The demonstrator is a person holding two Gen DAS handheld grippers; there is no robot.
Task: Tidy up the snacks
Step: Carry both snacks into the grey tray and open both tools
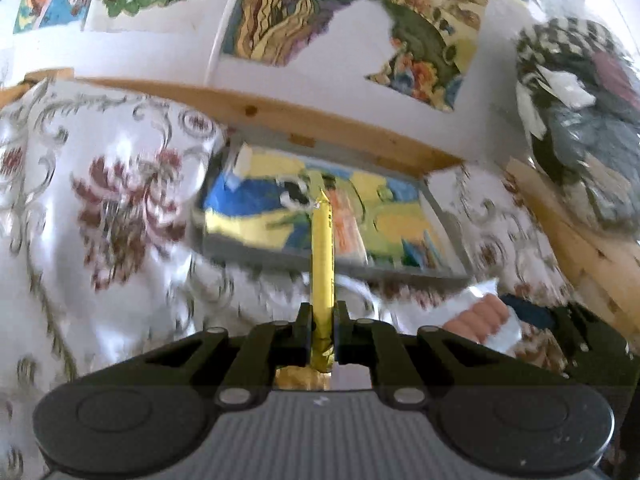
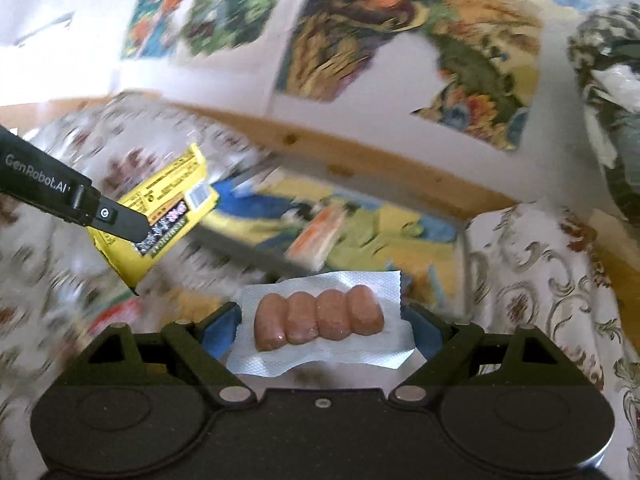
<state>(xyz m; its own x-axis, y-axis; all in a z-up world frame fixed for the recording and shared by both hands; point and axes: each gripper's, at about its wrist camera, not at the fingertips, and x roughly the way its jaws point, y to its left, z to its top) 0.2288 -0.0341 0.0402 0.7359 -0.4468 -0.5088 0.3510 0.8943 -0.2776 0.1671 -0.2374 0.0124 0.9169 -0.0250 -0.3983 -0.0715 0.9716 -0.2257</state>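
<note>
A flat yellow snack packet (image 1: 322, 256) is pinched edge-on by the left gripper (image 1: 323, 320), whose jaws are closed onto the packet's lower end at the centre of the left wrist view; the packet stands upright out of the jaws. In the right wrist view the same packet appears at centre left, its printed face and barcode showing. It is judged light, thin and crinkly, likely slippery foil, so a grip on the sealed end is thought safest.

A clear pack of 4 small sausages (image 2: 319, 317) is held between the blue pads (image 2: 218, 330) of the right gripper (image 2: 320, 330) at lower centre of the right wrist view, the jaws set wide and closed against the pack's 2 side margins. The pack is judged soft and squashy in the middle, stiffer at its embossed border, and hold is best kept there.

An open box with a colourful lining (image 1: 404, 256) lies beyond, at centre frame, on a floral cloth (image 1: 120, 184). At least 1 orange-and-white packet (image 2: 320, 236) is seen inside it; blur prevents a fuller count. Counted in hand: 1 yellow packet, 1 sausage pack.
</note>
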